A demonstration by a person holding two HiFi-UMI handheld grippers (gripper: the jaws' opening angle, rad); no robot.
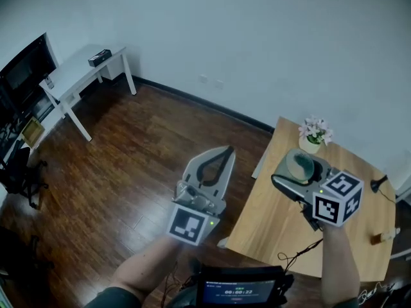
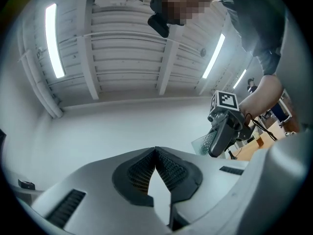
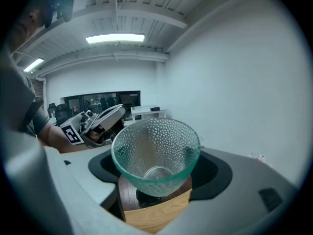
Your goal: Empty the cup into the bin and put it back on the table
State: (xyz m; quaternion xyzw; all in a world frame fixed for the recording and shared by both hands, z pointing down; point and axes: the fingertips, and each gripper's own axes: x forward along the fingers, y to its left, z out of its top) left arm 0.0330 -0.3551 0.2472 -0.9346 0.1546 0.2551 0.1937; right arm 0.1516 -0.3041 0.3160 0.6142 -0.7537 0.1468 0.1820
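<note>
Left jaws: clenched, pads met at the tip of the left gripper, nothing gripped; it was held out over the dark wooden plank floor, tilted upward.
Right jaws: spread wide on the right gripper and grasping the pale green, dimpled glass cup by its lower part, rim turned away from the camera.
Cup location: carried in the air over the near-left part of the light wooden table, not yet set down; a small white pot of pink flowers was seen just beyond it on the tabletop.
Cup contents: nothing could be made out inside through the clear glass; judged empty.
Bin: not found in any view.
Step in hand: judged to be the return leg, the empty cup being brought over the table for putting back. With no bin in sight, the tipping could not be confirmed.
Next move calls for: the cup to be righted so its base faces the tabletop, lowered onto a bare patch clear of the flower pot and of the table edge, then the right jaws to be released and drawn back without the cup being nudged.
Left gripper role: none judged needed; to be kept clear.
Risk: smooth glass held low could slip or tip if released before the base sat flat.
</note>
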